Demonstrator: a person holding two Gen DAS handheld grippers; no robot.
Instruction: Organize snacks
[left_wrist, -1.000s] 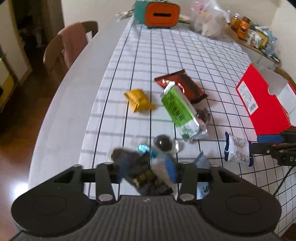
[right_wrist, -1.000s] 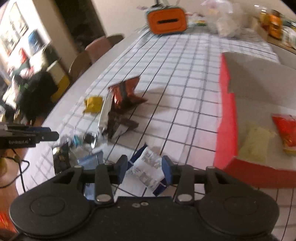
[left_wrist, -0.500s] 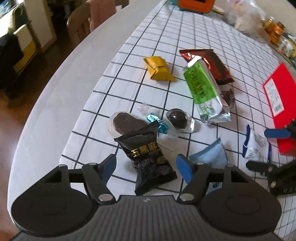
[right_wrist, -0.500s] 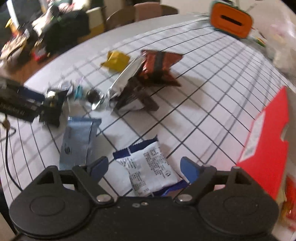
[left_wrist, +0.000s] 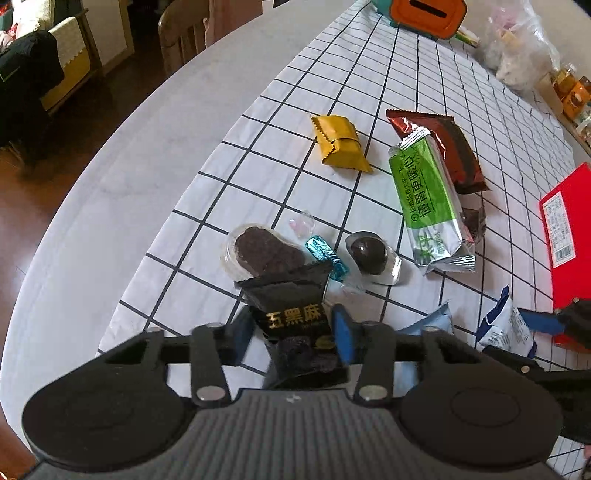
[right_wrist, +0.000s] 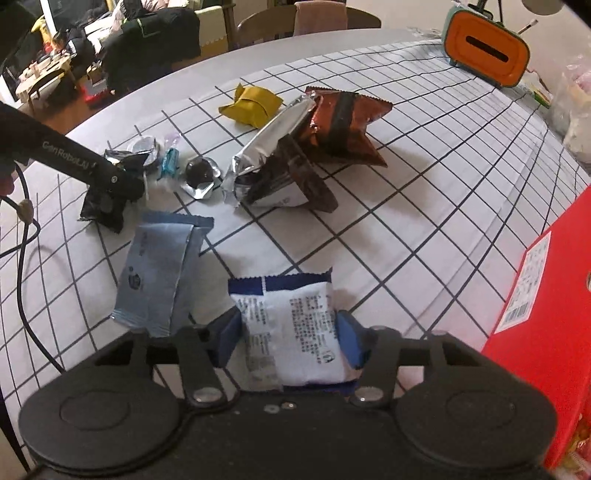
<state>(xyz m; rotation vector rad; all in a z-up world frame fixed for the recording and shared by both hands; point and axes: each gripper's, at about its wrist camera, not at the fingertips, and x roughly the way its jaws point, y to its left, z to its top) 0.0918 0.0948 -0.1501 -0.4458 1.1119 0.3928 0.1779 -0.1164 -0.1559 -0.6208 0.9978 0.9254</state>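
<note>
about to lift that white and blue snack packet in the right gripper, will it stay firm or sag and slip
The white and blue packet looks puffy and soft, so it will probably dent between the closing jaws of the right gripper rather than stay stiff. Its film looks glossy, so it may slip a little. It seems light for its size, and its crimped end would likely droop.

Around the green packet the checked cloth is crowded: a brown packet lies under its far side, a yellow packet just left, a round chocolate and teal candy near its lower end. Beyond it the cloth lies bare up to the orange box; a red box walls the right
</note>
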